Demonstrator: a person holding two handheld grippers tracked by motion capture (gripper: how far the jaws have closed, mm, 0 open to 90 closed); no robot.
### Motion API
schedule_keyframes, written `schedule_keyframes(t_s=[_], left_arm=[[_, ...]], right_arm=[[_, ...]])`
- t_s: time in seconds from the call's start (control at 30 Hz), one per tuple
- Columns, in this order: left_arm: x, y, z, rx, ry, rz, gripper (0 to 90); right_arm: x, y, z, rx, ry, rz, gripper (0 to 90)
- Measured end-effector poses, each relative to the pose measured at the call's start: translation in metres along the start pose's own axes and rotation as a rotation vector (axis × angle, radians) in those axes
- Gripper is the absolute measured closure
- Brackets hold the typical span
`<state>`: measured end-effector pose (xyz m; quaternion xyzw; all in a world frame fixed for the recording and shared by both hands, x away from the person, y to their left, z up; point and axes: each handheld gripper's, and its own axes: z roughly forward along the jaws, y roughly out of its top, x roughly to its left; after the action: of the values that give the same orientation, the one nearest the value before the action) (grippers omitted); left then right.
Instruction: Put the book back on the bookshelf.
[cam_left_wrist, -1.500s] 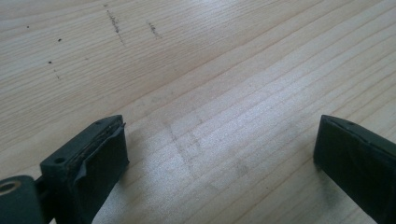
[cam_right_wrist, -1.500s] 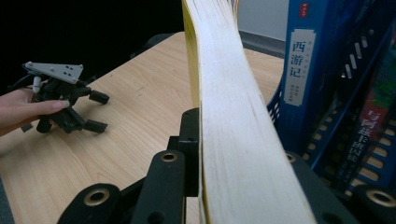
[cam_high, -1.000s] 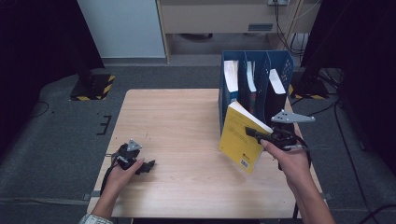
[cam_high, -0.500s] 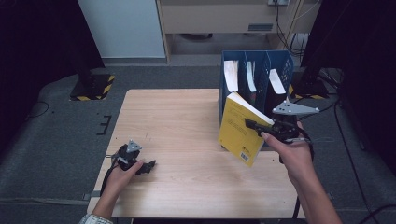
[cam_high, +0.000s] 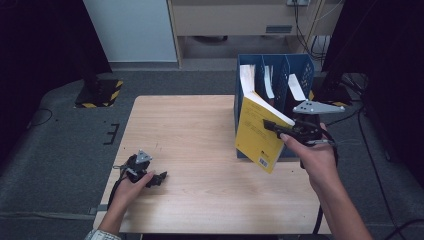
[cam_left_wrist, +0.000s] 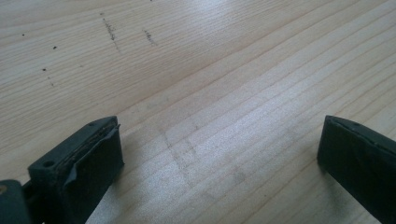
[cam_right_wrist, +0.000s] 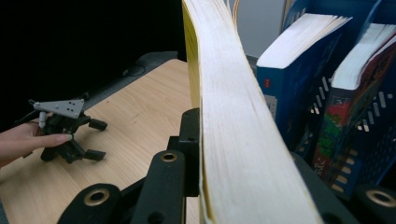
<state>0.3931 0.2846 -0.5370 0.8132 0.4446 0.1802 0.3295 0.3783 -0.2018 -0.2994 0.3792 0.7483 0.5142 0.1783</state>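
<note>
A yellow book (cam_high: 260, 137) hangs tilted above the table's right side, just in front of the blue file rack (cam_high: 300, 65). My right gripper (cam_high: 272, 125) is shut on its open page edge, with the person's hand behind it. In the right gripper view the cream page block (cam_right_wrist: 233, 116) runs up between the black jaws of that gripper (cam_right_wrist: 229, 126). My left gripper (cam_high: 157, 178) rests on the wooden table (cam_high: 200, 125) near its front left, held by the other hand. Its jaws stand open in the left gripper view (cam_left_wrist: 219, 163) over bare wood.
The rack's slots hold upright books (cam_high: 246, 77); a blue one (cam_right_wrist: 289, 70) and a dark red one (cam_right_wrist: 359, 107) stand close beside the held book. The left gripper (cam_right_wrist: 95, 140) lies far across the table. Dark floor surrounds the table.
The right hand has raised the yellow book and carried it a little toward the rack. The left hand and its gripper have kept still.
</note>
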Motion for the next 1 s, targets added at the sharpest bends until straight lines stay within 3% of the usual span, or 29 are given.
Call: schedule_keyframes(t_s=[0.17,0.73,1.0], left_arm=[[0.0,0.0,0.0,0.0,0.0,0.001,0.0],[0.0,0.001,0.001,0.0,-0.001,0.001,0.0],[0.0,0.001,0.001,-0.001,-0.001,0.001,0.0]], right_arm=[[-0.007,0.0,-0.007,-0.009,-0.016,0.011,75.2],[-0.041,-0.001,-0.035,-0.033,-0.132,0.07,75.1],[-0.048,-0.001,-0.042,-0.031,-0.161,0.068,75.1]])
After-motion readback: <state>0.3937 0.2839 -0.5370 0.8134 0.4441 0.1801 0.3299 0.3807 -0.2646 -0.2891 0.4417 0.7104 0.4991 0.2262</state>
